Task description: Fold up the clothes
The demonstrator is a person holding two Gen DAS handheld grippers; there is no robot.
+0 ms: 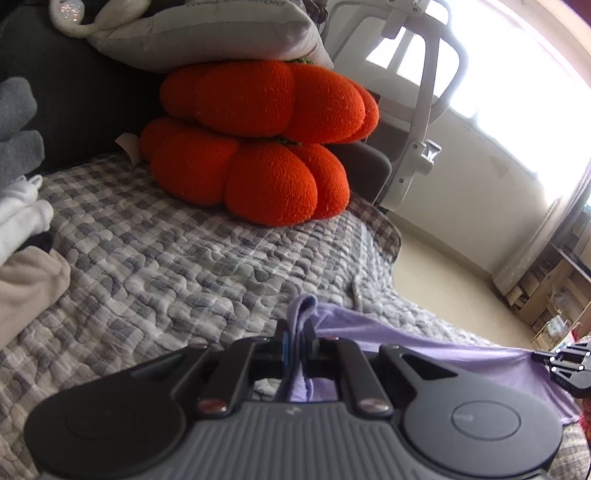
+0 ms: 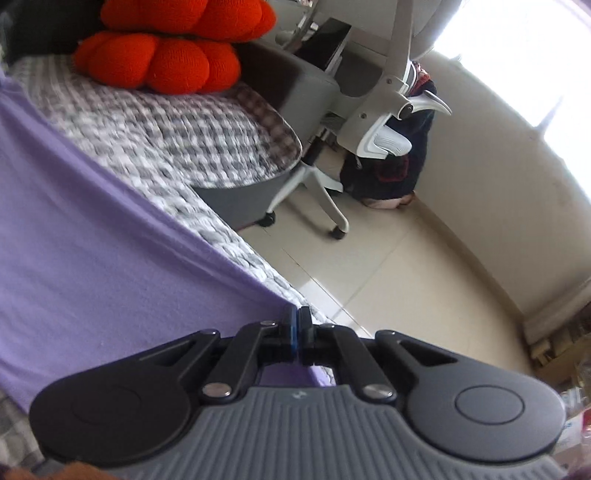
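A lilac garment (image 1: 424, 350) lies stretched over the checked quilt (image 1: 166, 258) on the bed. In the left wrist view my left gripper (image 1: 300, 332) is shut on a bunched fold of it, which sticks up between the fingers. The cloth runs taut from there to my right gripper (image 1: 537, 356) at the right edge. In the right wrist view the lilac garment (image 2: 92, 240) fills the left side. Its corner ends at my right gripper (image 2: 300, 321), whose pads are pressed together on the cloth's edge, near the side of the quilt (image 2: 166, 140).
Two orange pumpkin cushions (image 1: 258, 140) are stacked at the bed's head under a grey pillow (image 1: 207, 33). Folded clothes (image 1: 22, 221) are piled at the left. A white office chair (image 2: 369, 129) stands on the tiled floor (image 2: 406, 277) beside the bed.
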